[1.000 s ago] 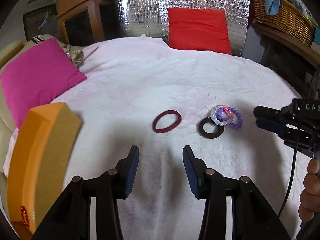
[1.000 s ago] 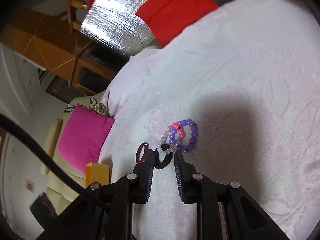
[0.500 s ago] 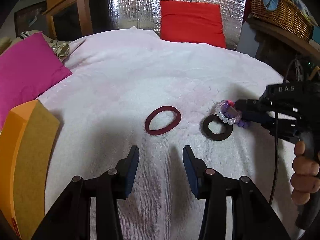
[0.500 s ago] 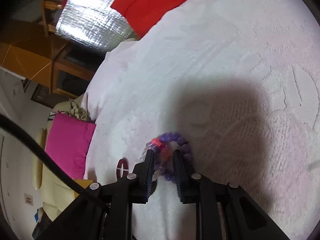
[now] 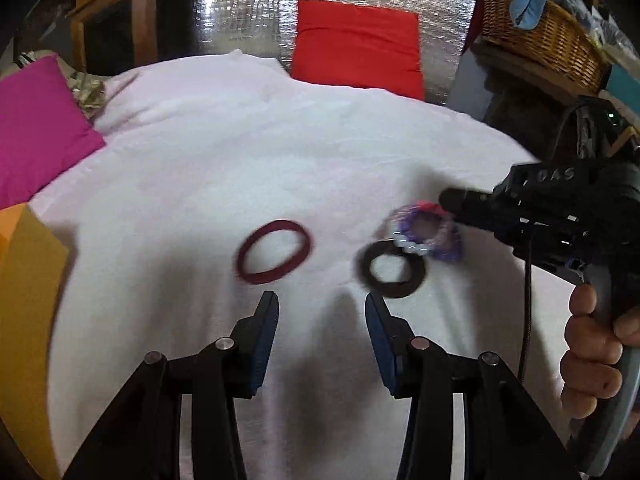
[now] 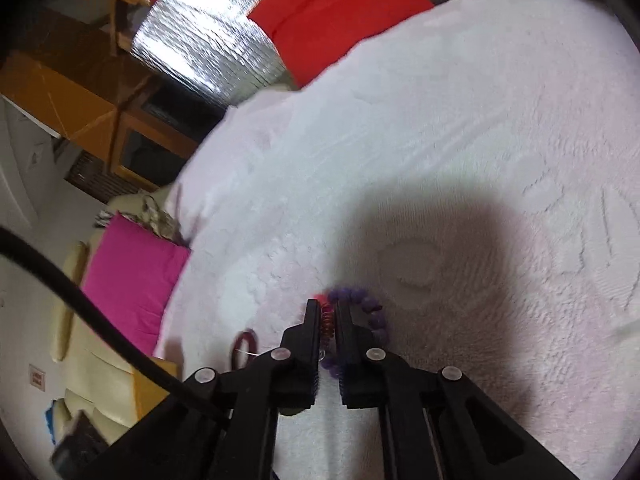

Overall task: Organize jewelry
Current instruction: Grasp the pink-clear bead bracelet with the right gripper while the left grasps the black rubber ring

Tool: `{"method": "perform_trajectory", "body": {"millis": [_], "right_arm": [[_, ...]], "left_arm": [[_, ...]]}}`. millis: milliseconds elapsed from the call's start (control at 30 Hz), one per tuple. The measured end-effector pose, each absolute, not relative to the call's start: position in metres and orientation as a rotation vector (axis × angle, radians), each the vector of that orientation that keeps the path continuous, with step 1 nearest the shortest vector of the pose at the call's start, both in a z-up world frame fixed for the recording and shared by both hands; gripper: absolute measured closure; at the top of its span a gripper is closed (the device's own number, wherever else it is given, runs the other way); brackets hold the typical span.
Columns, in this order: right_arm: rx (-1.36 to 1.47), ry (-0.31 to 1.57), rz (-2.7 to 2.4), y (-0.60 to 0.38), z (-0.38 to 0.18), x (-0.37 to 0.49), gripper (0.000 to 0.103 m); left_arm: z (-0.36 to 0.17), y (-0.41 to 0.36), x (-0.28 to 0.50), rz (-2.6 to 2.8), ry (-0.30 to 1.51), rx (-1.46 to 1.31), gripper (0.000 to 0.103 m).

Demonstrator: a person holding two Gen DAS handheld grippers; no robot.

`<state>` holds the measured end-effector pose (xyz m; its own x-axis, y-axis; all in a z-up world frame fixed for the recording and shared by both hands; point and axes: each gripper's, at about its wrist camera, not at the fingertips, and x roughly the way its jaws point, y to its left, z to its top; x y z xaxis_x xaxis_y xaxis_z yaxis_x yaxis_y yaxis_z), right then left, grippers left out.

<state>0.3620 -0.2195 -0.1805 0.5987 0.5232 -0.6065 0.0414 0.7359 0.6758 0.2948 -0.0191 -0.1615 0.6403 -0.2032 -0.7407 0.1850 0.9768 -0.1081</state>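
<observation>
White, nubby towelling with raised woven patterns covered the bed (image 5: 248, 152), and the jewelry lay on it in a loose row. Nearest the middle sat a thin maroon ring (image 5: 275, 251), flat and oval in the left wrist view. Just beside it on the right lay a broader dark ring (image 5: 394, 269), matte and flat. Overlapping the far edge of that dark ring was a bunch of beaded bracelets (image 5: 424, 236), round purple beads, pale glassy ones and a small pink-red coil.

In the right wrist view the right gripper (image 6: 329, 322) had its black ribbed fingers pressed together on the bracelets, the coil pinched between the pads and purple beads (image 6: 376, 316) curving out to the right. A hand (image 5: 596, 356) held its handle. The left gripper (image 5: 320, 312) hung over bare cloth short of the maroon ring, its blue-padded fingers spread with nothing between them.

A red cushion (image 5: 358, 46) leaned on crinkled silver foil (image 5: 244, 12); a pink cushion (image 5: 38, 128) and a flat orange block (image 5: 28, 320) lay at the left, a woven wicker basket (image 5: 544, 36) at the right
</observation>
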Motion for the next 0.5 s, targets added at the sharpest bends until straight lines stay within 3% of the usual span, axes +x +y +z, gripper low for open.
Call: {"method": "perform_trajectory", "body": {"millis": [133,367,400,500], "right_arm": [[0.758,0.821,0.326,-0.24,-0.167,0.352,0.095],[0.853,0.812,0.357,-0.266,-0.17,0.346,0.091],[0.848,0.829,0.343,-0.267,-0.173,0.347,0.091],[0.851,0.867,0.323,-0.269,-0.182,0.35,0.091]], "left_arm": [[-0.161,-0.032,0.299,-0.248,0.828,-0.025,0.041],[-0.174,-0.059,0.314,-0.293,0.87,0.03,0.039],[-0.175,-0.061,0.315,-0.296,0.864,0.041,0.04],[-0.173,-0.064,0.318,-0.329,0.847,0.052,0.061]]}}
